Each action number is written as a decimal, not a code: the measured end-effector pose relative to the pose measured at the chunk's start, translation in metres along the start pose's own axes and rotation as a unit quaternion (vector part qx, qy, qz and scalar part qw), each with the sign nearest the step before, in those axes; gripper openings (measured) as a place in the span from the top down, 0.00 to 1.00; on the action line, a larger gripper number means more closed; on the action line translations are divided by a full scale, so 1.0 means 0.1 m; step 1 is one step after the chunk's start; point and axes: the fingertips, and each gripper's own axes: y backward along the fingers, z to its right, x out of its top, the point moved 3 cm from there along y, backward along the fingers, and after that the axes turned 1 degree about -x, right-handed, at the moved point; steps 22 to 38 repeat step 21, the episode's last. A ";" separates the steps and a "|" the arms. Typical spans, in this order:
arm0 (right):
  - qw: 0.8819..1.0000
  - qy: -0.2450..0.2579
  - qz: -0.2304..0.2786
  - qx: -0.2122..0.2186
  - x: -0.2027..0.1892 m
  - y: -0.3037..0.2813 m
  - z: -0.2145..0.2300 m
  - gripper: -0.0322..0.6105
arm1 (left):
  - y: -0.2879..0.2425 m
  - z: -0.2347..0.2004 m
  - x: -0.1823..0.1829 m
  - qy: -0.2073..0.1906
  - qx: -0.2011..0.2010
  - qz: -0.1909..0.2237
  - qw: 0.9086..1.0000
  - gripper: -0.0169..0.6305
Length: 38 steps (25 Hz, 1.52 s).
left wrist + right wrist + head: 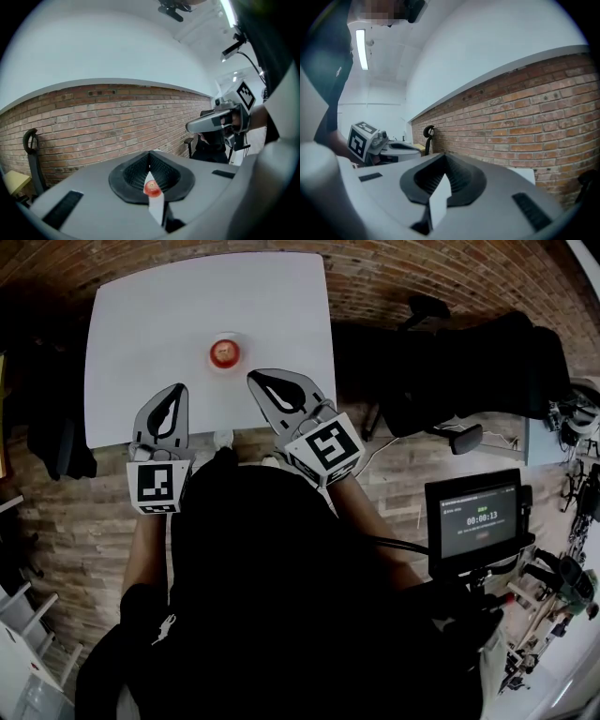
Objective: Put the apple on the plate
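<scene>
Head view. White, square-cornered surface [141, 334], matte and bare apart from one small, round white plate [242, 343]. The red apple [225, 352] sits on the plate, towards the near edge of the surface. The left gripper [176, 390] and right gripper [258, 379] hover over that near edge on either side of the plate, touching neither plate nor fruit. Both are grey shells with black ribbed lining, each carrying a black-and-white marker cube [326, 448]. Each pair of jaws is pressed together with nothing in them. A black office chair [450, 381] stands right of the surface. A lit monitor [480, 521] is nearer, at the right.

Left gripper view. The jaws meet at the tips, leaving only a thin slit. Through it show a sliver of white surface and the apple [151, 188], well beyond the jaws and not gripped. Rough red brick wall [93, 122] behind. A black hooked object [30, 143] leans on it at the left. The right gripper [206, 124] crosses in front of the chair [211, 150].

Right gripper view. The jaws are likewise closed on nothing. The same brick wall [525, 122] runs along the right, with a white corner of the surface [525, 174] below it. The left gripper [401, 146] is at the left, and the hooked object [427, 133] stands behind it.
</scene>
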 end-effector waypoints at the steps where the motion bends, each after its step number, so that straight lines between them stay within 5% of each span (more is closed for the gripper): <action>1: 1.000 0.000 0.000 -0.001 0.00 0.00 0.00 0.95 | 0.01 0.00 -0.01 0.001 0.002 0.000 1.000 0.96; 38: 1.000 0.009 -0.008 -0.008 0.00 -0.03 0.01 0.95 | -0.08 -0.05 -0.16 0.004 -0.006 -0.021 1.000 0.96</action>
